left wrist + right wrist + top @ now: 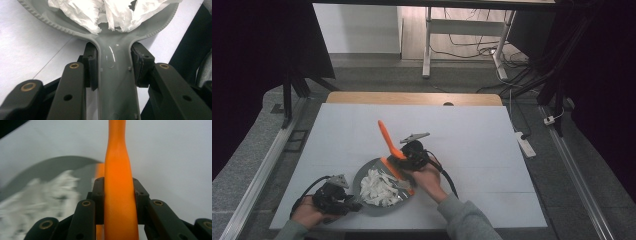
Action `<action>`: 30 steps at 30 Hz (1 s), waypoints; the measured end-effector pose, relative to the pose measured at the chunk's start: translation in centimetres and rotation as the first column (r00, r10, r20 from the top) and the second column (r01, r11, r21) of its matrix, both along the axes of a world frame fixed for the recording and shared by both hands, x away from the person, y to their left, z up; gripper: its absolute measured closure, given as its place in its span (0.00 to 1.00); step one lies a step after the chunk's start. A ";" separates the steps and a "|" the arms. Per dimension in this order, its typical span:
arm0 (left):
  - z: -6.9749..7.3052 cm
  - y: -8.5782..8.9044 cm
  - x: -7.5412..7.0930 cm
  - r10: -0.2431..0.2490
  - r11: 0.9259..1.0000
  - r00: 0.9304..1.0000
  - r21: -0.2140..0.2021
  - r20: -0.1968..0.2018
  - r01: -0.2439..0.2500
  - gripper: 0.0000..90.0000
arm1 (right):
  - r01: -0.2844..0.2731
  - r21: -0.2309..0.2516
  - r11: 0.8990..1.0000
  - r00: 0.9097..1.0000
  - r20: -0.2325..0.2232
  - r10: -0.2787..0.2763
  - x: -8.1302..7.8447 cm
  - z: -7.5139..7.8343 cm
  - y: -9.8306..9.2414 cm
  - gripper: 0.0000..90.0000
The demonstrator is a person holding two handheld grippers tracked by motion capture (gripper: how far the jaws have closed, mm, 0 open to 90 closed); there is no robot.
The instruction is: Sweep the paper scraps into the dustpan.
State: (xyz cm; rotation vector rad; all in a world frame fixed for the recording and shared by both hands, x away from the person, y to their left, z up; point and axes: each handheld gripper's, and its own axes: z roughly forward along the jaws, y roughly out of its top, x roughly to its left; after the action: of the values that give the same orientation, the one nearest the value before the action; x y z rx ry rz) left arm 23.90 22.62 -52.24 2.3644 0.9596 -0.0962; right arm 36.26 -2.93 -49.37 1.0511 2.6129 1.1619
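On the white desk (472,135), near its front edge, lies a grey plastic dustpan (362,181) heaped with torn white paper scraps (379,187). At the front left corner, the left hand-held gripper (354,205) is clamped on the dustpan's handle, a pad pressing on each side of it in the left gripper view. Beside the dustpan's right rim, the right hand-held gripper (403,157) is clamped on the long handle of an orange plastic brush (388,140); that handle slants up and away from the person, while the brush's lower end meets the dustpan's right edge.
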 end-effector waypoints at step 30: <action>0.5 0.9 -0.1 0.071 0.997 0.996 -0.043 0.059 -0.068 0.69 | -0.027 0.254 0.967 1.000 0.005 0.027 0.5 4.5 -3.4 0.78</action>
State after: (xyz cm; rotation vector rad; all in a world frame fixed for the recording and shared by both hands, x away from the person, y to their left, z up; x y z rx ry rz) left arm 23.84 23.49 -51.74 2.2812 1.0003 -0.0174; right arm 36.79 -6.30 -44.91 1.0564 2.5328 1.5362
